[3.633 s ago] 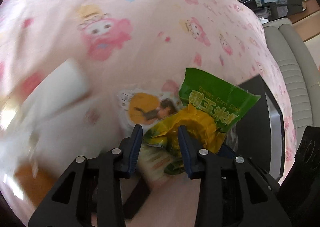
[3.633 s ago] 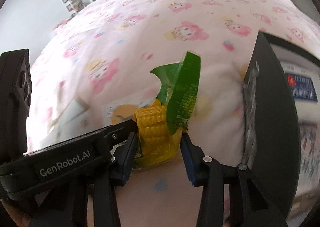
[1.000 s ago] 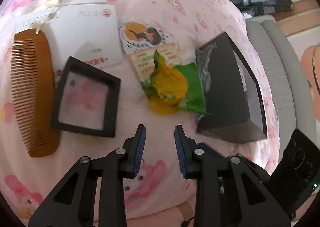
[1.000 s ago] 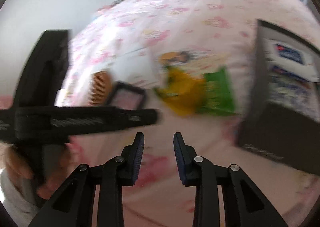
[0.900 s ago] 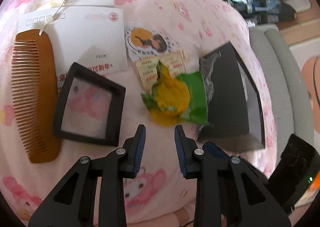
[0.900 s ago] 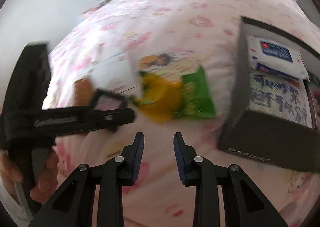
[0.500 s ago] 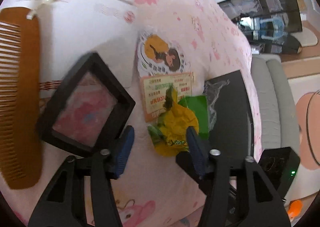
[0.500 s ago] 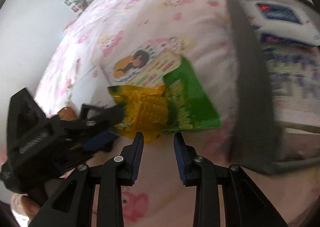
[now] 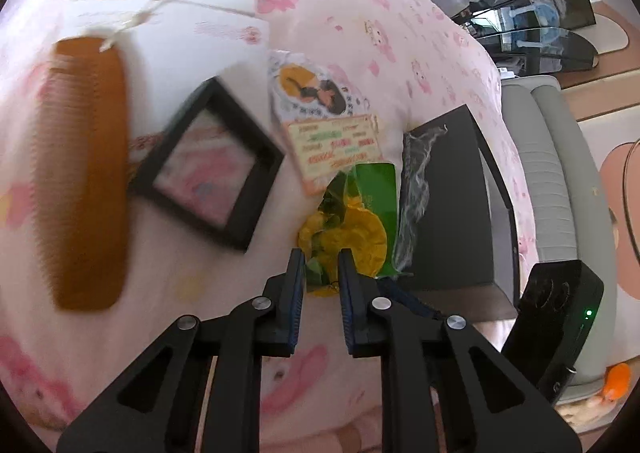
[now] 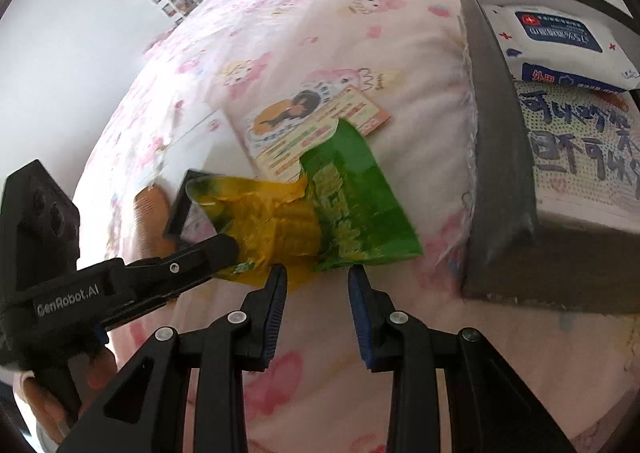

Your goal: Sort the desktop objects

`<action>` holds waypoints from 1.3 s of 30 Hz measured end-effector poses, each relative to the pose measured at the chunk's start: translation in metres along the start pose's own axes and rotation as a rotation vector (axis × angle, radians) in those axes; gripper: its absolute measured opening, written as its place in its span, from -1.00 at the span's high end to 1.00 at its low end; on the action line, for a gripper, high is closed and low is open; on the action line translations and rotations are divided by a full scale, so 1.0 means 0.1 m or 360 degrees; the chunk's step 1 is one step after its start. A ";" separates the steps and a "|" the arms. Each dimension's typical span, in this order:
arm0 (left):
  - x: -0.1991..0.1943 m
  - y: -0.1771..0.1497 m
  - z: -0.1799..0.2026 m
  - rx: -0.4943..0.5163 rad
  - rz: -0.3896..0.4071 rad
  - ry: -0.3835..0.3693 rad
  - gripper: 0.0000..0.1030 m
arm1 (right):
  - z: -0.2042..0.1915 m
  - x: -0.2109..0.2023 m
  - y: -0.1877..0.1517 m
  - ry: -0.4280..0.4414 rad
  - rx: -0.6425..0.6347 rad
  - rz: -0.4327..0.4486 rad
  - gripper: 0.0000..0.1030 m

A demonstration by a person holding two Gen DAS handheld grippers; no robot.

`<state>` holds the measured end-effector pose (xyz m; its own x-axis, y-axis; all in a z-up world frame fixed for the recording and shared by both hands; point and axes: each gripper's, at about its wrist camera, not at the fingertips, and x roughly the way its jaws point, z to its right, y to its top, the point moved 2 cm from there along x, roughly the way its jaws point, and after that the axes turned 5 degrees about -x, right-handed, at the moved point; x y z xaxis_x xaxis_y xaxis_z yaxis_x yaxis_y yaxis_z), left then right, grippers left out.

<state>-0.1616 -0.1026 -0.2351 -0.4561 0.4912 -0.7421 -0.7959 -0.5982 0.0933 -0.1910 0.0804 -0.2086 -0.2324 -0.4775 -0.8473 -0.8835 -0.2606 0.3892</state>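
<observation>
Corn pkt (image 9: 344, 229) pinched betw left gripper (image 9: 322, 259) jaws, right gripper (image 10: 316, 277) jaws apart.

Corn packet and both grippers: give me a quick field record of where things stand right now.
corn packet: yellow and green, lying on the pink sheet beside the dark box
left gripper: at the packet's yellow end, fingers either side of it; grip cannot be confirmed
right gripper: open, just short of the packet's near edge
box contents: wipes pack and a printed pouch
other items: wooden comb, black frame, printed cards, white envelope
</observation>
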 end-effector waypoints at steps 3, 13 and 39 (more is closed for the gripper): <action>-0.09 -0.09 -0.09 0.0013 -0.0028 0.0059 0.73 | -0.10 -0.13 -0.01 -0.0046 -0.0073 0.0052 0.45; -0.22 0.01 -0.21 -0.0037 0.0191 0.0141 0.58 | 0.00 -0.09 0.05 -0.0008 -0.0039 0.0083 0.23; -0.08 -0.07 -0.13 -0.0074 0.0099 0.0046 0.49 | -0.10 -0.31 0.06 0.0034 -0.0144 0.0199 0.46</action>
<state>-0.1475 -0.1109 -0.2386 -0.4921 0.4342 -0.7545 -0.7468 -0.6560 0.1096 -0.1852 0.0854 -0.1761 -0.3289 -0.5287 -0.7825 -0.8078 -0.2718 0.5231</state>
